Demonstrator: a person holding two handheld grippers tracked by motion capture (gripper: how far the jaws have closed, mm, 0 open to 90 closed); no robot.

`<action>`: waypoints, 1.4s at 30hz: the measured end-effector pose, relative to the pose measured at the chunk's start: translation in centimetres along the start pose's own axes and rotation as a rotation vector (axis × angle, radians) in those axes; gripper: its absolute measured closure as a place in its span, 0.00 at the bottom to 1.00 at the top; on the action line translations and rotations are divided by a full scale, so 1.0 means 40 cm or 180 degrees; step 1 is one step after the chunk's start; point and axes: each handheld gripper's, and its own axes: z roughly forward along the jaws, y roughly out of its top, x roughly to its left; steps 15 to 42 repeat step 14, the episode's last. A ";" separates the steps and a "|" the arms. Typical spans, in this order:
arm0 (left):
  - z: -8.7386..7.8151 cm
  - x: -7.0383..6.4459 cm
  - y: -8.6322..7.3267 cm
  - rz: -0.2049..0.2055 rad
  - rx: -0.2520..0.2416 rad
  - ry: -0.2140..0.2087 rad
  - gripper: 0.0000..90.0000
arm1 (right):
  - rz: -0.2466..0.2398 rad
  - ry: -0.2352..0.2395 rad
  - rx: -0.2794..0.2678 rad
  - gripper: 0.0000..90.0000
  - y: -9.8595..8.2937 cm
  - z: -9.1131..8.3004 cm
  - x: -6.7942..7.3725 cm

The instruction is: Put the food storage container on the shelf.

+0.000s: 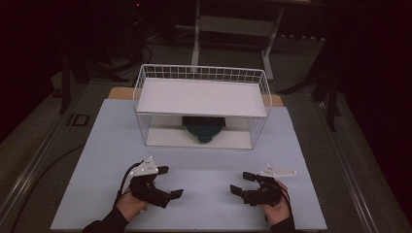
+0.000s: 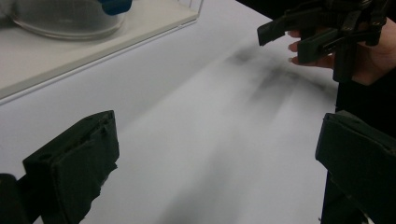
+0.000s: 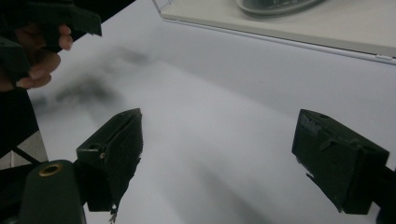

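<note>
A white wire rack (image 1: pixel 201 73) with a flat white shelf stands at the back of the white table mat (image 1: pixel 194 204). Under the shelf sits a clear bowl (image 1: pixel 204 130) holding something dark blue; the bowl (image 2: pixel 65 21) and a blue piece (image 2: pixel 114 5) appear at the top left of the left gripper view, and the bowl (image 3: pixel 275 5) at the top of the right gripper view. My left gripper (image 1: pixel 171 181) (image 2: pixel 215 158) is open and empty, low over the mat near the front. My right gripper (image 1: pixel 241 182) (image 3: pixel 226 154) is open and empty too, facing the left one.
The rack's white base tray (image 2: pixel 93 42) (image 3: pixel 299 28) rests on the mat ahead of both grippers. A strip of wooden table (image 1: pixel 121 92) shows behind the mat. Dark floor and a metal table frame (image 1: pixel 233 29) lie beyond.
</note>
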 end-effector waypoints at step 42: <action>0.002 0.012 -0.007 -0.0049 -0.0007 0.0006 0.00 | 0.0014 -0.0016 0.0080 0.18 -0.008 0.012 -0.011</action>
